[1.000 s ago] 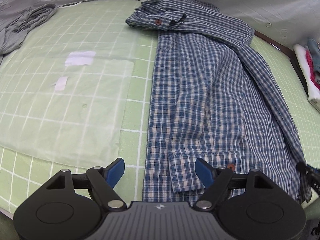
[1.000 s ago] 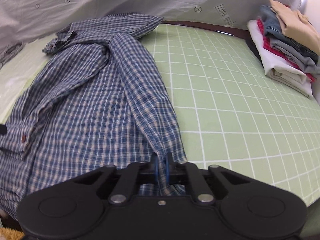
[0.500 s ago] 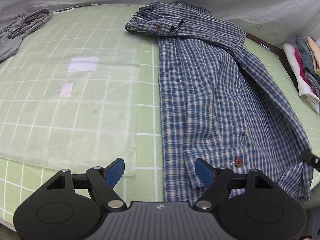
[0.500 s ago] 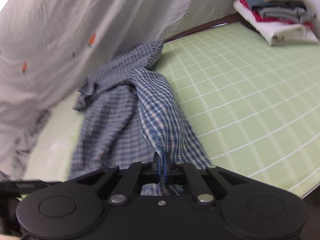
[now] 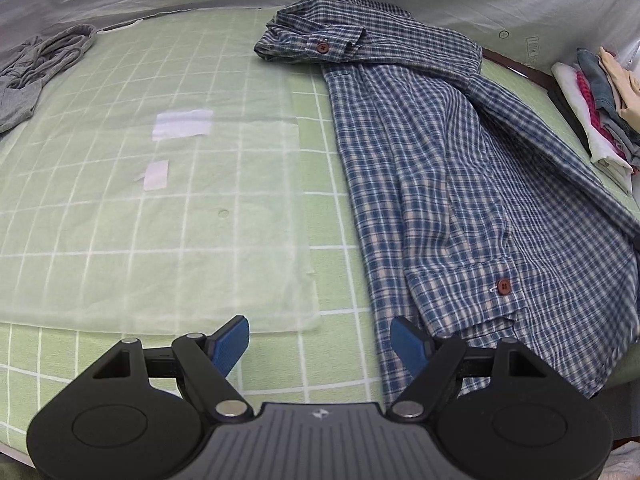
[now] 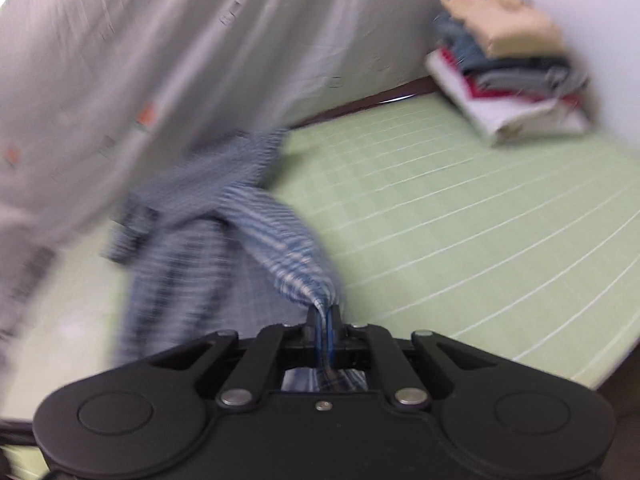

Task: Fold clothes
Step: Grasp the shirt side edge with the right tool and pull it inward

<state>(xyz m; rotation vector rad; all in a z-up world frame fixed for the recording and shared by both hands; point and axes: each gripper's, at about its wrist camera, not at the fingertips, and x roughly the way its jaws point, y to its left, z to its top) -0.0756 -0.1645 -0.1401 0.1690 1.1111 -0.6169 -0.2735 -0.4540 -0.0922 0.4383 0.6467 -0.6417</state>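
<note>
A blue and white plaid shirt [image 5: 432, 184] lies lengthwise on the green checked table cover [image 5: 120, 216], collar at the far end, a cuff with a brown button [image 5: 503, 286] near the front. My left gripper [image 5: 320, 340] hovers open over bare cover, just left of the shirt's near hem, nothing between its blue pads. In the blurred right wrist view my right gripper [image 6: 324, 316] is shut on a bunched corner of the shirt [image 6: 280, 248], whose edge rises off the table towards it.
A stack of folded clothes [image 5: 600, 100] sits at the far right [image 6: 508, 64]. A crumpled grey garment [image 5: 36, 68] lies far left. A translucent sheet [image 5: 160, 216] with white patches covers the left of the table. White cloth [image 6: 160, 40] hangs behind.
My right gripper has risen and rolled, lifting the shirt's right edge. The left gripper has slid left, off the hem and over bare cover, still open.
</note>
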